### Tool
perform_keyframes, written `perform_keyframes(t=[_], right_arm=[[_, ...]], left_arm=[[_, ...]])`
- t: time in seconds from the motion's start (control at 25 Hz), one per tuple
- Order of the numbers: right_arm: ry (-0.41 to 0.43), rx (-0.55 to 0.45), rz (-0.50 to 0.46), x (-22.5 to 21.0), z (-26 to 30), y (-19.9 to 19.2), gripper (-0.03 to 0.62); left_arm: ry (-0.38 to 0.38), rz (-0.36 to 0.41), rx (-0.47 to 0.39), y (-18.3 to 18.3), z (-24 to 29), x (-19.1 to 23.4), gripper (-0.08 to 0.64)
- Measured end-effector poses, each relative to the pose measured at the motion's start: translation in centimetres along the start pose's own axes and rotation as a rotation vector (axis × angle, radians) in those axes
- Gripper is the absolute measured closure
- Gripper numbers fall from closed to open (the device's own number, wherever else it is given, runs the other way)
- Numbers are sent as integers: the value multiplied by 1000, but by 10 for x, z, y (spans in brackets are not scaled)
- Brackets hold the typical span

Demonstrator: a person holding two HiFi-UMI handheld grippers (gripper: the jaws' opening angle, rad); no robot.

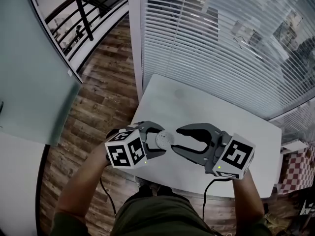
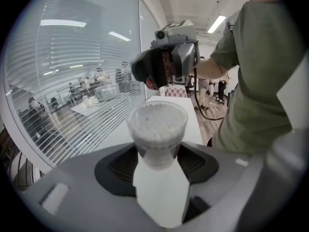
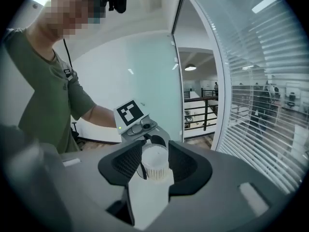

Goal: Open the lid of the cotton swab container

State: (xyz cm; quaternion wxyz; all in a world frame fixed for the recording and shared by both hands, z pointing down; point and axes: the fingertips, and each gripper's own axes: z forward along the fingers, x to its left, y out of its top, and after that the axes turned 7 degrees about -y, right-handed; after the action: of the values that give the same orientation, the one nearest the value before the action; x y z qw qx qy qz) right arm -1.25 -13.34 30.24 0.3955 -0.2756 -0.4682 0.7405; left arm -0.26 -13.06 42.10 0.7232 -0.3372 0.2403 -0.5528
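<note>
The cotton swab container [image 1: 163, 140] is a small clear round tub packed with white swabs. My left gripper [image 1: 157, 142] is shut on its body and holds it up above the white table [image 1: 211, 107]. In the left gripper view the tub [image 2: 157, 127] sits between the pads with swab heads showing at its top. I cannot tell whether a lid covers it. My right gripper [image 1: 175, 140] faces the left one with its jaws spread, their tips at the tub's right side. In the right gripper view the tub [image 3: 155, 164] shows between the open pads [image 3: 126, 164].
The table's near edge lies just below both grippers. A slatted blind [image 1: 221, 38] over glass stands behind the table. Wooden floor [image 1: 103, 92] lies to the left, with a railing [image 1: 78, 14] beyond. A red checked thing [image 1: 295, 173] sits at the right.
</note>
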Motion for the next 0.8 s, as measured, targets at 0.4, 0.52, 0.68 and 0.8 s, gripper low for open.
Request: perform_keyframes(t=[0.4, 0.52, 0.68, 0.8], right_arm=[[81, 225, -181, 15, 27, -15, 343], [114, 287, -193, 16, 33, -24, 317], [136, 337, -203, 18, 38, -31, 310], [136, 349, -212, 20, 42, -31, 310]], left_arm=[[-19, 17, 11, 3, -2, -7, 299], [-24, 22, 14, 3, -1, -8, 299], [-24, 24, 22, 1, -3, -8, 299], [-29, 22, 25, 1, -4, -11, 299]])
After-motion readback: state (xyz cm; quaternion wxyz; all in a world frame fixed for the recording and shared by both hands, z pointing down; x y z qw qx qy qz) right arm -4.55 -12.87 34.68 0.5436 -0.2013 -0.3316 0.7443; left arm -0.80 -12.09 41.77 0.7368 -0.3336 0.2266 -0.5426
